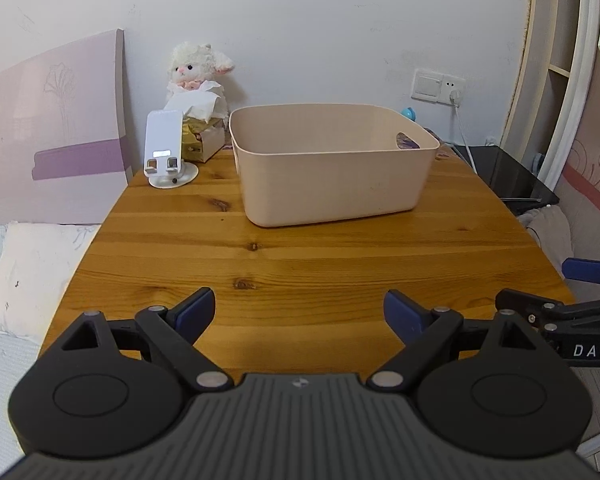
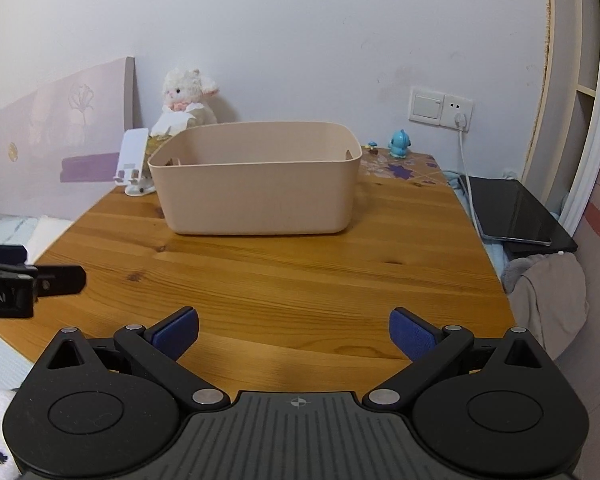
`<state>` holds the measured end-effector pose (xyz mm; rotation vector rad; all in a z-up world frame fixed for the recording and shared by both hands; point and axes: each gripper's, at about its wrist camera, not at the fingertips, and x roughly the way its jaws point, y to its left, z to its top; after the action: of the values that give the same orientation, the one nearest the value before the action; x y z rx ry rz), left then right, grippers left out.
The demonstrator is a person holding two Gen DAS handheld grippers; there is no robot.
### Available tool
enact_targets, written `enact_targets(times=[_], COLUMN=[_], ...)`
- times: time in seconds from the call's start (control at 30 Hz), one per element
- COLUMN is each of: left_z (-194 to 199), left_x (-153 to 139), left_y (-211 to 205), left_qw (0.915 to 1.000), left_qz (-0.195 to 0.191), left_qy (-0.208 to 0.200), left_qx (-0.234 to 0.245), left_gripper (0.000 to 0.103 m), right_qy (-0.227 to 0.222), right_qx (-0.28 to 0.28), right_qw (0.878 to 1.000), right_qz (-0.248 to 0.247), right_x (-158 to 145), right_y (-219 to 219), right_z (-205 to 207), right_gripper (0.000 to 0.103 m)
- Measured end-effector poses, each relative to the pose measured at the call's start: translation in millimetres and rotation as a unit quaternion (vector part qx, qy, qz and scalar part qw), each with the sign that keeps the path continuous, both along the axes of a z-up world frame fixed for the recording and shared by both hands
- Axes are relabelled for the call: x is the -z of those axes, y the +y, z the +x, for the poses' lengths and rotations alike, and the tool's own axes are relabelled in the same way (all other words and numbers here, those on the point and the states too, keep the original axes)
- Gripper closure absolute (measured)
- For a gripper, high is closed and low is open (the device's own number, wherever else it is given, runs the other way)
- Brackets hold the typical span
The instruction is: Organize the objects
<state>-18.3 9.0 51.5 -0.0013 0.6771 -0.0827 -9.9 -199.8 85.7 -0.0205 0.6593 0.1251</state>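
A beige plastic bin (image 1: 332,168) stands on the wooden table (image 1: 260,264), toward the back; it also shows in the right wrist view (image 2: 256,184). What lies inside it is hidden. My left gripper (image 1: 299,312) is open and empty above the table's near edge. My right gripper (image 2: 294,334) is open and empty, also above the near edge, to the right of the left one. A white phone stand (image 1: 165,148) and a tissue box (image 1: 202,140) sit left of the bin. A small blue figure (image 2: 399,143) stands behind it on the right.
A white plush lamb (image 1: 198,70) sits against the wall behind the tissue box. A black tablet (image 2: 516,208) lies off the table's right side, with a charging cable (image 2: 466,168) from the wall socket. A bed with a pillow (image 1: 28,276) is at the left.
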Motion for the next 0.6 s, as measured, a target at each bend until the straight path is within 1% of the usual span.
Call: enact_targets(times=[0.23,0.47,0.6], left_z=[-5,-9,-11], left_x=[-3,-8,-9], left_y=[-3,4,6], left_qw=[0.9999,0.9998,0.9997], left_qz=[0.012,-0.004,-0.001], left_qy=[-0.011,-0.02,-0.024], left_qx=[-0.001,-0.005,-0.009], left_gripper=[0.011,0.011,0.011], right_qy=[-0.003,-0.005,-0.006], right_qx=[-0.008,-0.003,-0.001], right_qw=[1.0,1.0,1.0], right_qz=[-0.006,-0.001,-0.001], right_x=[-2,-3,-3], right_y=[6,5,5], right_z=[-1,-1,0], right_gripper=[0.0,0.0,0.0])
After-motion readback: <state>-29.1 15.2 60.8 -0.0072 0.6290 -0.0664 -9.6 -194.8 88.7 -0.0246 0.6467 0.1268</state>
